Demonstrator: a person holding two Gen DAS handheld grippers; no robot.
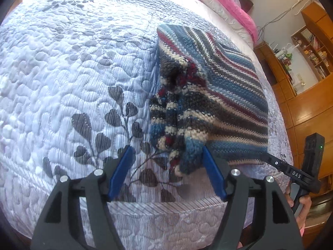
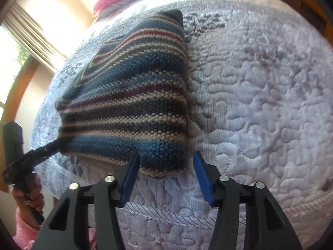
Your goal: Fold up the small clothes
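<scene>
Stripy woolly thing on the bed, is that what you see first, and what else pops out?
Yes, the striped knitted garment grabs the eye first, lying on the pale quilted bedspread near the bed's front edge. Both grippers, left and right, sit open at its near edge, blue fingers spread. Pink bedding glows at the bed's far end.

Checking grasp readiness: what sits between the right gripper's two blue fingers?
In the right wrist view, the near corner of the striped knit garment lies between the open right gripper fingers, over the quilted bedspread.

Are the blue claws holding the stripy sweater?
No. Both the left gripper and right gripper are open around the sweater's near edge, gripping nothing yet.
</scene>
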